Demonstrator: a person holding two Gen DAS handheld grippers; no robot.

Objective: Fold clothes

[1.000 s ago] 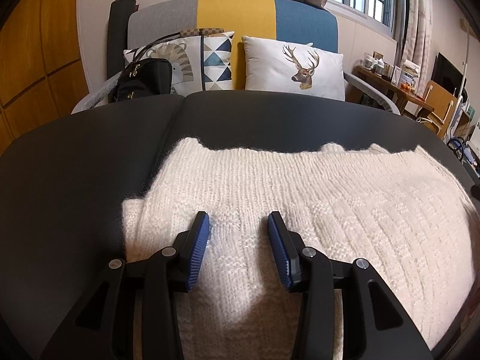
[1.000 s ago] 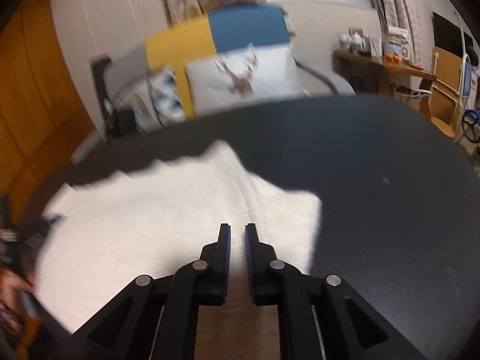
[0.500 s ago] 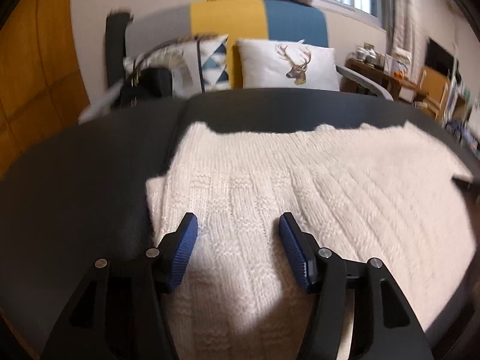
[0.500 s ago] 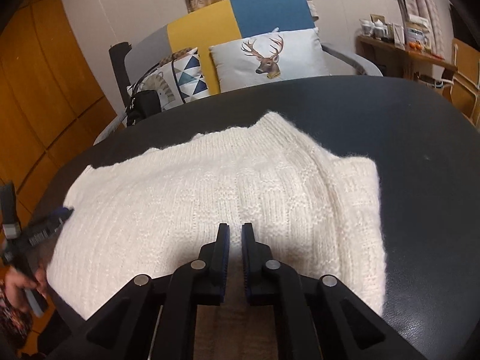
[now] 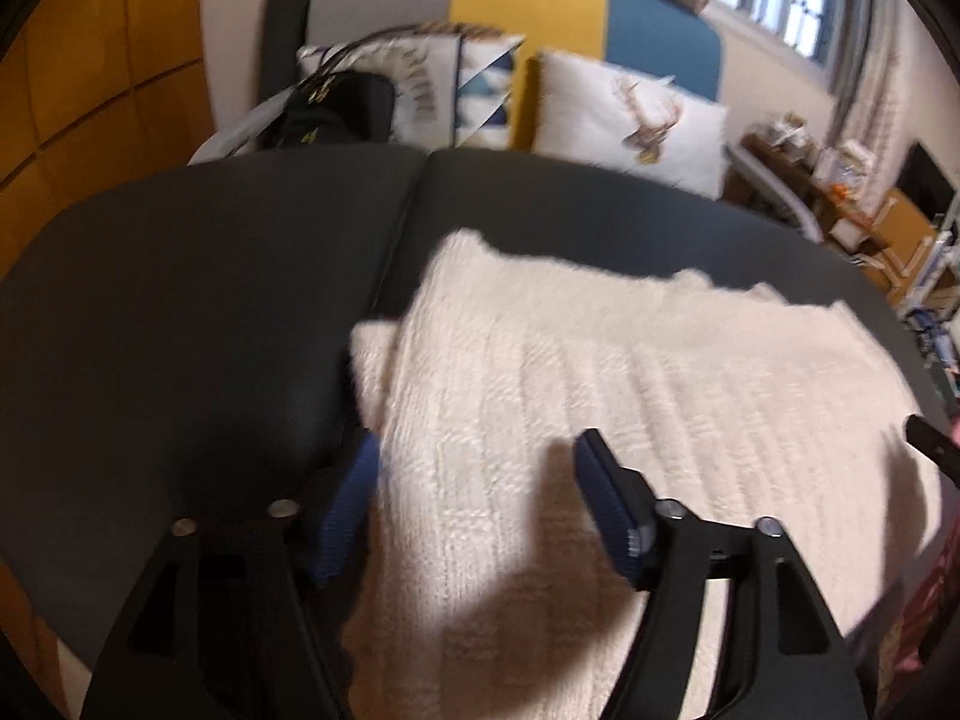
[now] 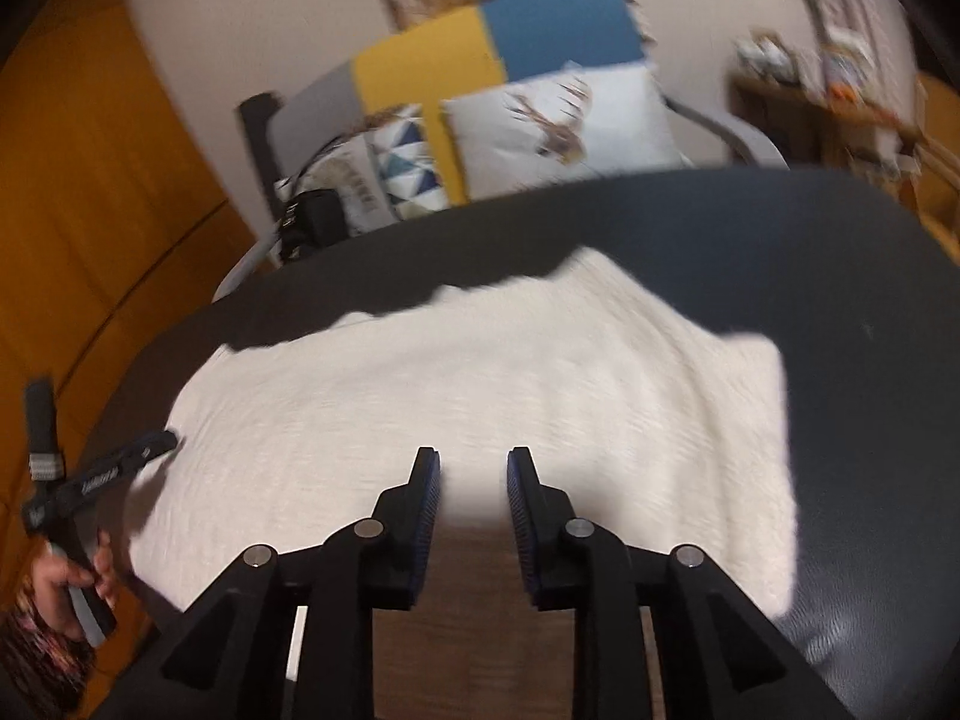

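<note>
A cream knitted sweater (image 5: 630, 414) lies folded flat on the dark table (image 5: 180, 312); it also shows in the right wrist view (image 6: 480, 396). My left gripper (image 5: 477, 468) is wide open and empty over the sweater's left edge, its left finger off the cloth. My right gripper (image 6: 473, 468) is open and empty above the sweater's near edge. The left gripper (image 6: 156, 443) shows at the far left of the right wrist view, held by a hand. A tip of the right gripper (image 5: 930, 450) shows at the right edge of the left wrist view.
Behind the table (image 6: 840, 276) stands a grey, yellow and blue sofa (image 5: 528, 12) with a deer cushion (image 5: 630, 114), a patterned cushion (image 5: 444, 84) and a black handbag (image 5: 342, 108). A cluttered wooden sideboard (image 5: 840, 192) stands at the right. Orange wooden panels (image 6: 90, 210) line the left.
My right gripper has opened from shut. My left gripper has opened wider and shifted left, to the sweater's left edge. Both views are blurred by motion.
</note>
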